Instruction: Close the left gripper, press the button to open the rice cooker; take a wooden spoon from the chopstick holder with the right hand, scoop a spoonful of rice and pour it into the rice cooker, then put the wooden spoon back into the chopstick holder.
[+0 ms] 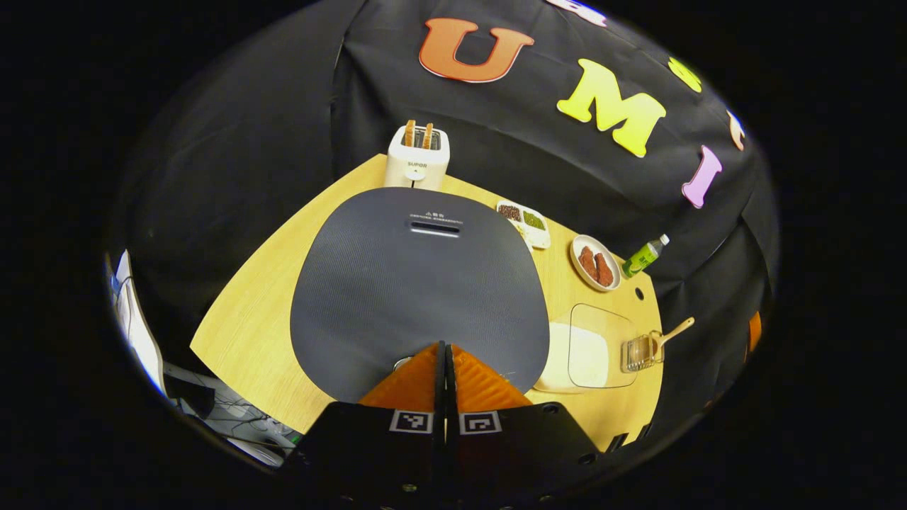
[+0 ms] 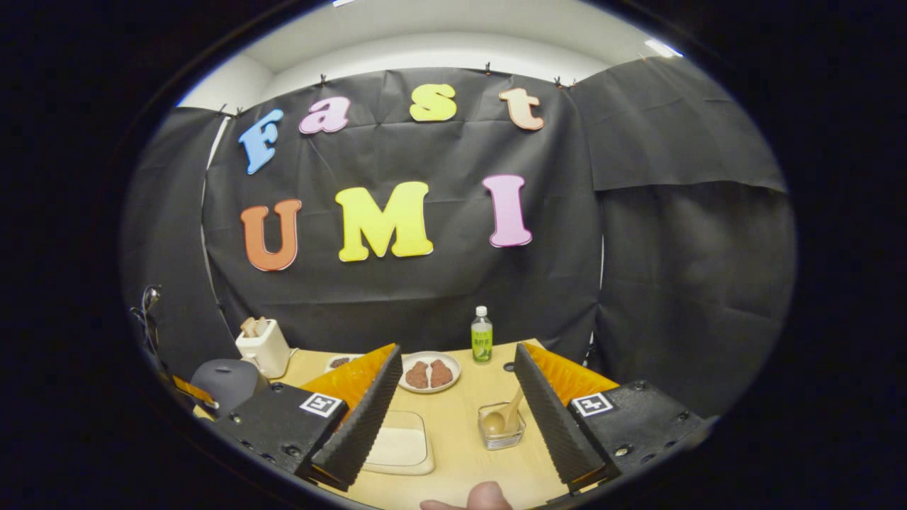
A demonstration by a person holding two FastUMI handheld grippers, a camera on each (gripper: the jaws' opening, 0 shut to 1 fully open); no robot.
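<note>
The dark grey rice cooker (image 1: 418,283) has its lid down and sits right under my left gripper (image 1: 445,350), whose orange fingers are shut together with their tips at the lid's near edge, where a bit of silver button peeks out. To the right lie a clear lidded box of white rice (image 1: 584,347) and a clear chopstick holder (image 1: 638,352) with a wooden spoon (image 1: 673,333) in it. My right gripper (image 2: 457,386) hangs open above the table, with the chopstick holder (image 2: 502,426) and the wooden spoon (image 2: 504,418) between its fingers farther off. The rice box (image 2: 400,444) lies left of it, the rice cooker (image 2: 227,382) far left.
A white toaster (image 1: 417,159) with bread stands behind the cooker. A divided dish of beans (image 1: 524,221), a plate of reddish food (image 1: 595,263) and a green bottle (image 1: 643,256) line the table's far edge. A fingertip (image 2: 485,497) shows at the bottom of the right gripper view.
</note>
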